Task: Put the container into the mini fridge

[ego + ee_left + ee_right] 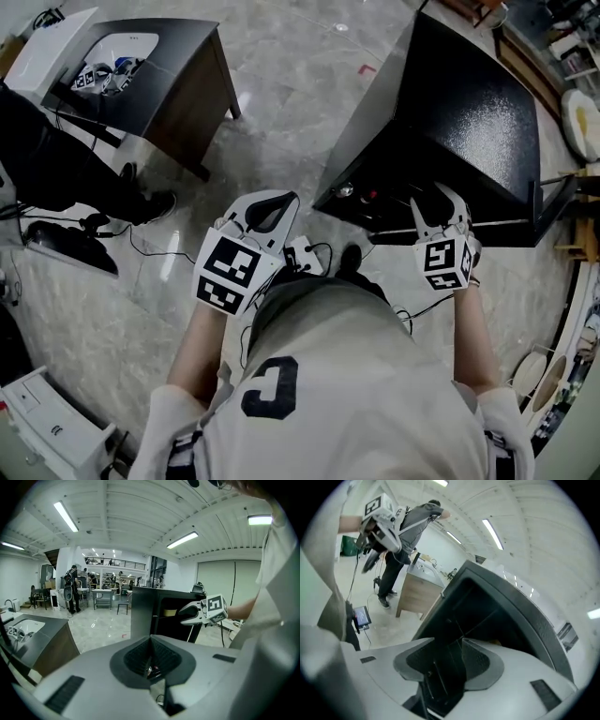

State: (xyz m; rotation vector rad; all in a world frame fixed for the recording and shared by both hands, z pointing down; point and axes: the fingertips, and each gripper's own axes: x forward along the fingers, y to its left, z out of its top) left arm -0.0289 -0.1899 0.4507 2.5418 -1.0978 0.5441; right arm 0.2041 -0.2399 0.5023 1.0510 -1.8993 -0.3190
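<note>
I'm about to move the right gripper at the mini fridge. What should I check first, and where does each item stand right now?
1. Mini fridge open: ok. Its dark inside shows in both gripper views.
2. Right gripper free: ok. The jaws are apart with nothing between them, facing into the fridge.
3. Left gripper free: ok. The jaws are together and hold nothing.
4. Container inside the fridge: cannot tell. A pale yellow thing sits inside, too small to name.
</note>
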